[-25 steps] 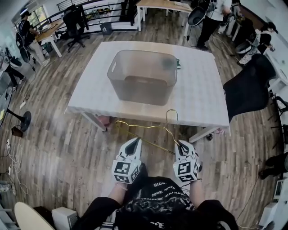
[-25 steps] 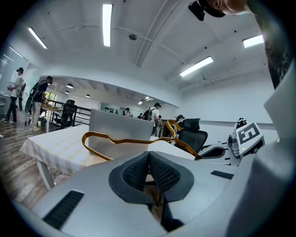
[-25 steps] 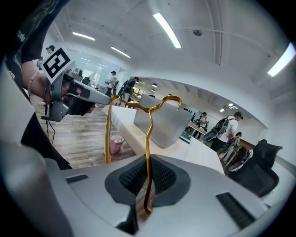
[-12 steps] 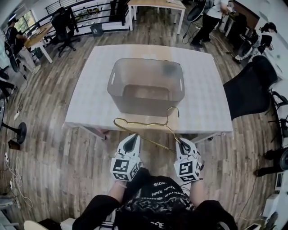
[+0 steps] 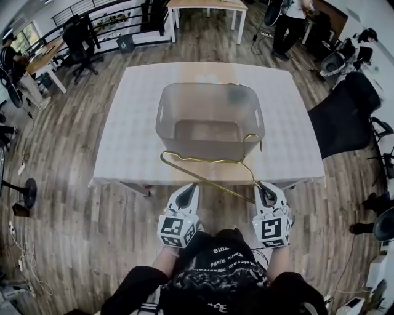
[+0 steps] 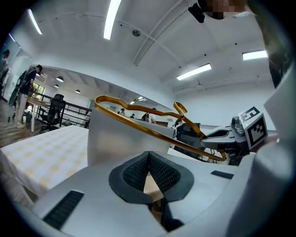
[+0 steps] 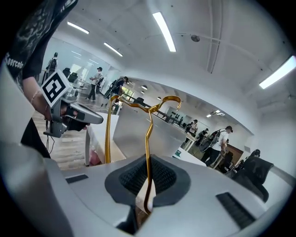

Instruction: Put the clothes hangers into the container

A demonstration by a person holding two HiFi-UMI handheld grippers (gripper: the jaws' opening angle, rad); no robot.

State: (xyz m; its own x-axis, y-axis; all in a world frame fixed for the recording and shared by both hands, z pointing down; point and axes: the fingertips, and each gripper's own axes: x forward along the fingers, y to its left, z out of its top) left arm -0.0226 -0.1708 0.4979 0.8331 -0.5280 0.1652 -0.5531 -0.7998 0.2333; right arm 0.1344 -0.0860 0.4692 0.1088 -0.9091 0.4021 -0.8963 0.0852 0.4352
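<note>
A gold wire clothes hanger (image 5: 209,161) hangs in the air over the near edge of the white table (image 5: 126,144). Its hook reaches up to the front right wall of the translucent grey container (image 5: 184,111), which looks empty. My right gripper (image 5: 266,188) is shut on the hanger's lower right end; the wire (image 7: 149,134) runs up from between its pads. My left gripper (image 5: 190,188) is shut with nothing in it, just below the hanger's bottom bar (image 6: 138,121). In the left gripper view the container (image 6: 115,139) stands straight ahead.
A black office chair (image 5: 341,117) stands at the table's right side. Desks, chairs and a standing person (image 5: 289,18) are farther back on the wood floor. The person holding the grippers stands at the table's near edge.
Both grippers and the hanger have moved forward to the table. The hanger has risen from beside the near edge to over it, its hook now at the container's front wall.
</note>
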